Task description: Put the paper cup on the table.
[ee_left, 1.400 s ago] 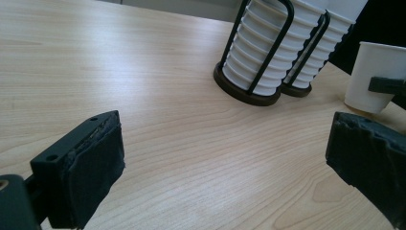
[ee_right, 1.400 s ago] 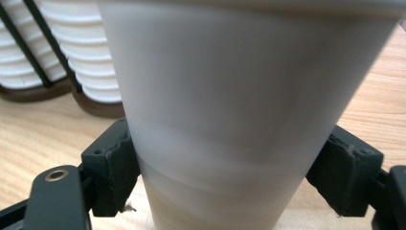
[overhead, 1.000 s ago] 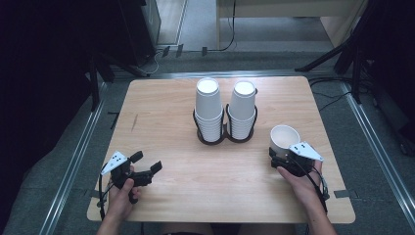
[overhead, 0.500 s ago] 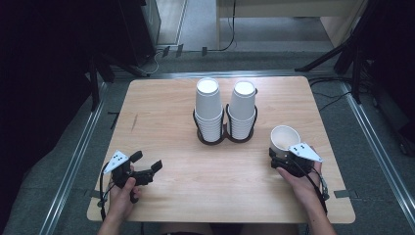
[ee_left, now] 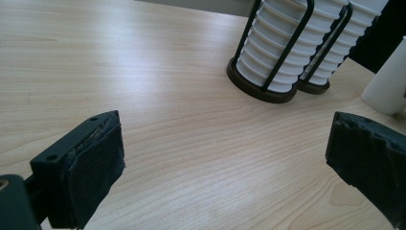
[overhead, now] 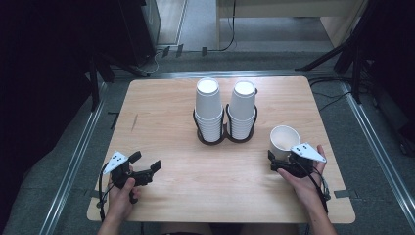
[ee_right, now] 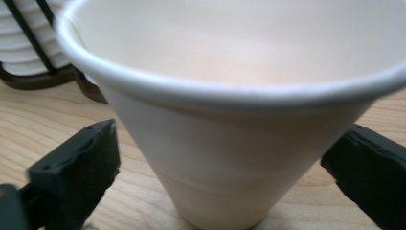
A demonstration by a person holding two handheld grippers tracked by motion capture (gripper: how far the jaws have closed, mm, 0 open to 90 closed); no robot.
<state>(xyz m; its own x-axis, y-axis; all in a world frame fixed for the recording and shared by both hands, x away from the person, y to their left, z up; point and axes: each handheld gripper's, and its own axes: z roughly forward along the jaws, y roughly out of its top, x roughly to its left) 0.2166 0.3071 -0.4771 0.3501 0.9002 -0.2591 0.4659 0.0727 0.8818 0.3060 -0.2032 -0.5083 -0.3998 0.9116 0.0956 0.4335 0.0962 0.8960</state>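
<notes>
White paper cup [ee_right: 230,143] upright on the wooden counter [ee_right: 43,124], center frame, rim across the top. Right gripper [ee_right: 225,172] jaws have just been opening; they stand at lower left and lower right, cup between them, pads clear of its wall. Black wire holder [ee_right: 43,79] with stacked cups at upper left.

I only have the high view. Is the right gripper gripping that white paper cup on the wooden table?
Observer: No. The right gripper has just been opening; both black jaws stand clear of the white paper cup between them.
Operator: Cup resting on the table?
Observer: Yes, its base sits on the wooden table.
Operator: And the left gripper?
Observer: The left gripper is open over bare wood, facing stacked white cups in a black wire holder.
</notes>
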